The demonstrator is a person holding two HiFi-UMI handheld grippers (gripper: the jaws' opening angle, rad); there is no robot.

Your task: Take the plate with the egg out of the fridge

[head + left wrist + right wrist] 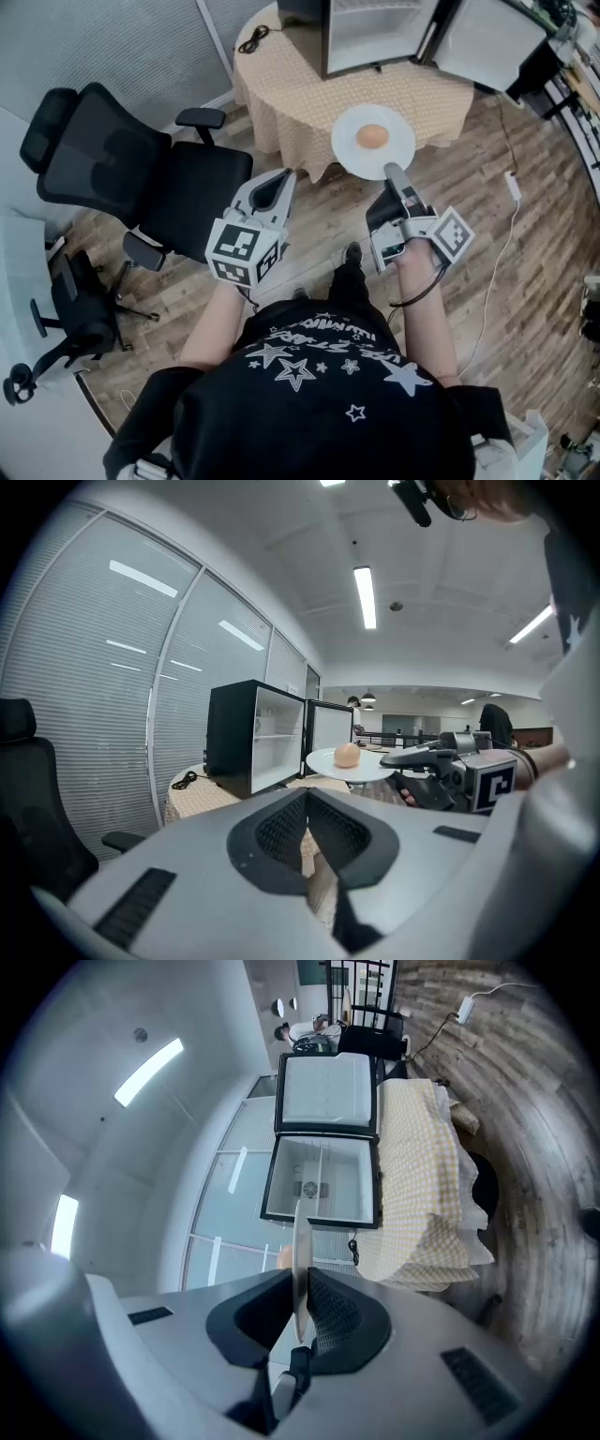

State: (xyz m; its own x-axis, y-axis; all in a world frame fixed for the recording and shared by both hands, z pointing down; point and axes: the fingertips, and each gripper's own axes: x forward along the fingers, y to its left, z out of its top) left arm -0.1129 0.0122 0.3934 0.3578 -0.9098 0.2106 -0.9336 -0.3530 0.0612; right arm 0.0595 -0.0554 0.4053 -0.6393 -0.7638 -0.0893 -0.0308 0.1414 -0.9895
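Observation:
A white plate (pixel 349 150) carrying a brown egg (pixel 372 136) hangs in the air in front of the round table's near edge. My right gripper (pixel 394 172) is shut on the plate's near rim. In the right gripper view the plate (pixel 301 1237) stands edge-on between the pads, and the egg (pixel 282 1257) peeks out on its left. My left gripper (pixel 284 178) hovers to the left of the plate, shut and holding nothing. The left gripper view shows the plate (pixel 328 762) and egg (pixel 347 754) beyond its jaws. The black mini fridge (pixel 375 37) stands on the table with its door (pixel 487 42) swung open.
The table wears a checked cloth (pixel 281 103), with a black cable (pixel 251 39) at its left. A black office chair (pixel 122 178) stands at my left, a smaller one (pixel 66 314) nearer. A white power strip (pixel 513 184) lies on the wooden floor at right.

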